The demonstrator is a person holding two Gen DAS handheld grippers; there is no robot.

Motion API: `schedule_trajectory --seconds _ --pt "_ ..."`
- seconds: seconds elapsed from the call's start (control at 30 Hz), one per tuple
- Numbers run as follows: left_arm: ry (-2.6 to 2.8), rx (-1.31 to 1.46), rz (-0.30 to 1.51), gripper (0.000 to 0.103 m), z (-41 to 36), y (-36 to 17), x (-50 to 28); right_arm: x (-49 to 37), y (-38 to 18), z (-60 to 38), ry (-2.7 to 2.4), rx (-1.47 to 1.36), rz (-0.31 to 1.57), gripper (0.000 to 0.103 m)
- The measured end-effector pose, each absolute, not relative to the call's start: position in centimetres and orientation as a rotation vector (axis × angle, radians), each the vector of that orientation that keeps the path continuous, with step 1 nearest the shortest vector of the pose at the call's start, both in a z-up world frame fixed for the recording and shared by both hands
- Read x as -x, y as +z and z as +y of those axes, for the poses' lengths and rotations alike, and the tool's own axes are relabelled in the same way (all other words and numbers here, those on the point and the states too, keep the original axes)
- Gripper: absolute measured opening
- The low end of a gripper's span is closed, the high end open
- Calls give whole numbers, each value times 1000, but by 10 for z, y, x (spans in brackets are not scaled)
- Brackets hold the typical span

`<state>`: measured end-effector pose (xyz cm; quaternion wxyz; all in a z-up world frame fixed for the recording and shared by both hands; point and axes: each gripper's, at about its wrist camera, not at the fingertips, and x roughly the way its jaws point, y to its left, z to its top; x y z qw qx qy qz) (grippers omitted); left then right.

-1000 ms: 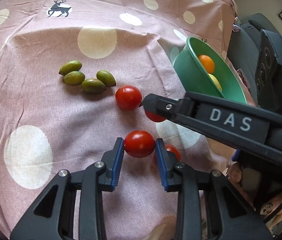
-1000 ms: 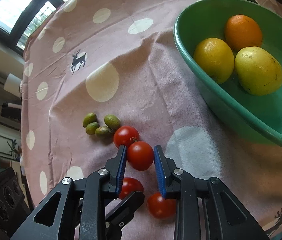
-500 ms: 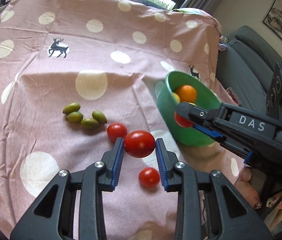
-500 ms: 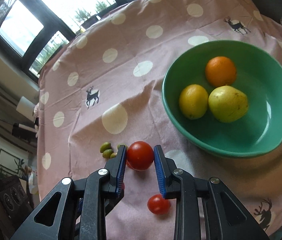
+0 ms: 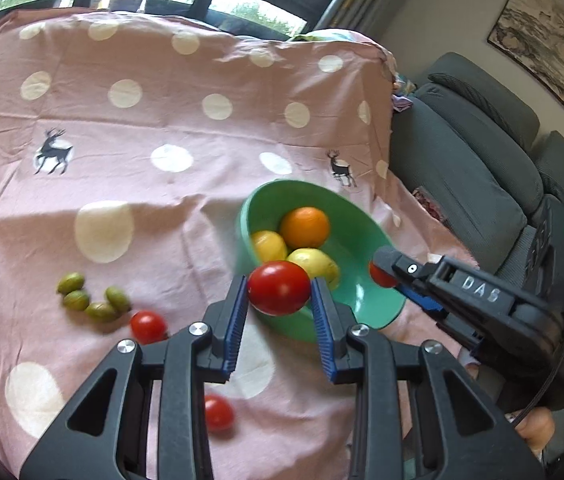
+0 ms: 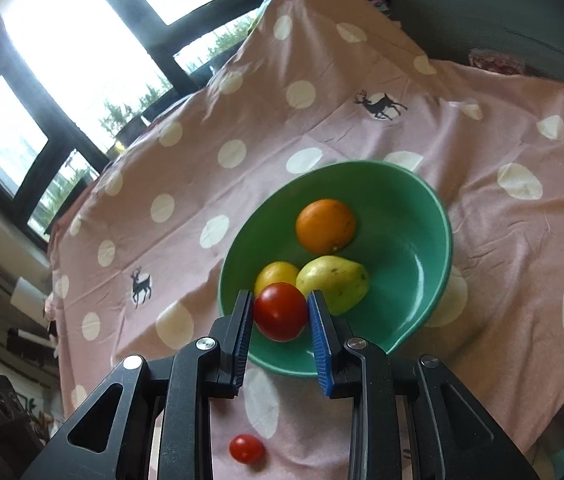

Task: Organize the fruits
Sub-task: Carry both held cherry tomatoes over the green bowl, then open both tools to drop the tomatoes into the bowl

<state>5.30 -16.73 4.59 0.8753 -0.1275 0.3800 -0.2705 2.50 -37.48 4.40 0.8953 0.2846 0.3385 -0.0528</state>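
My left gripper is shut on a red tomato, held in the air just short of the green bowl. My right gripper is shut on another red tomato, lifted over the near rim of the green bowl. In the left wrist view the right gripper reaches in from the right over the bowl with its tomato. The bowl holds an orange, a lemon and a pear. Two tomatoes lie on the cloth.
Several small green fruits lie in a cluster left of the loose tomatoes on the pink polka-dot tablecloth. A grey sofa stands past the table's right edge. Windows are at the back.
Both grippers rose off the cloth, each carrying a tomato, and swung toward the green bowl. The right one moved from beside the loose tomatoes to over the bowl.
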Motion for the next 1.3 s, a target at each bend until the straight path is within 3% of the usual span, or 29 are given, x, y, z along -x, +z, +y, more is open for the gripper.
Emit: schedule_trajectory --seconds 0.37,0.87,1.07,1.3 --pt "-667 182 825 32 -227 40 -81 -21 27 -418 -192 -689 705 30" --pt "-664 188 870 32 -231 15 -92 -26 25 -415 -216 -640 717 30" --pt "-640 228 852 61 -218 20 -90 -29 26 -407 -229 -584 737 30" --pt "-548 237 833 70 -184 29 -81 -21 32 -404 -160 -607 727 47"
